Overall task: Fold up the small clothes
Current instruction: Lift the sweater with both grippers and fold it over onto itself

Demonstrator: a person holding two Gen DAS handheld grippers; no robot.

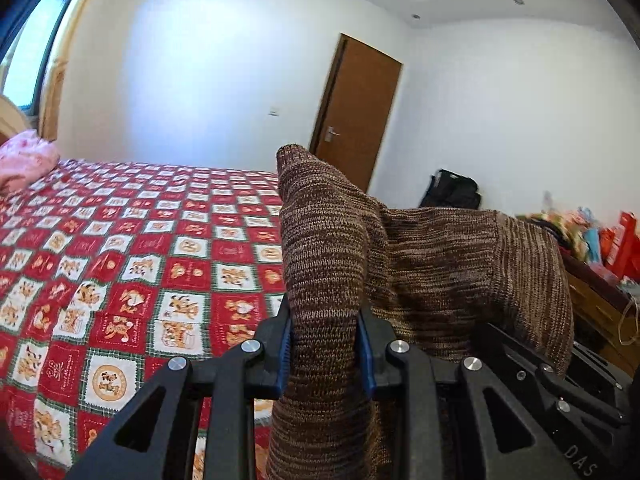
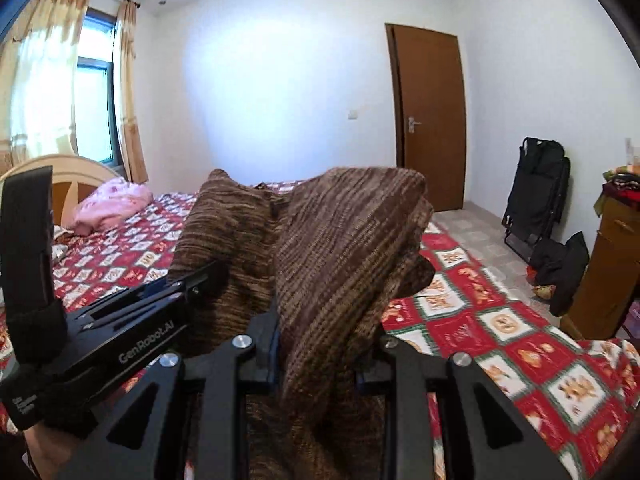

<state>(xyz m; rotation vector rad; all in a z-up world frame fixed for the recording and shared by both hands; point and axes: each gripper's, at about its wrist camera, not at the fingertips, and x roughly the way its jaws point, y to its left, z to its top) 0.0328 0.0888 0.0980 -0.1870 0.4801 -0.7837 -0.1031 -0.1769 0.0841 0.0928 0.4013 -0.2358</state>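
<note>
A brown knit garment (image 1: pixel 420 264) is held aloft above the bed (image 1: pixel 120 264), pinched in the jaws of both the left gripper (image 1: pixel 325 354) and right gripper (image 2: pixel 316 354). Lift-and-spread seems underway; next, flat laying on the bed is likely required.

We see a bed (image 2: pixel 500 320) under a red checked quilt (image 1: pixel 120 260), a crumpled pink blanket (image 2: pixel 108 206) lying near its headboard (image 2: pixel 76 172).

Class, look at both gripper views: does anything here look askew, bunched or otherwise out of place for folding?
Yes. The brown knit garment is bunched, not flat: the left gripper and right gripper each pinch a wad held up above the patterned bedspread, with folds drooping unevenly.
</note>
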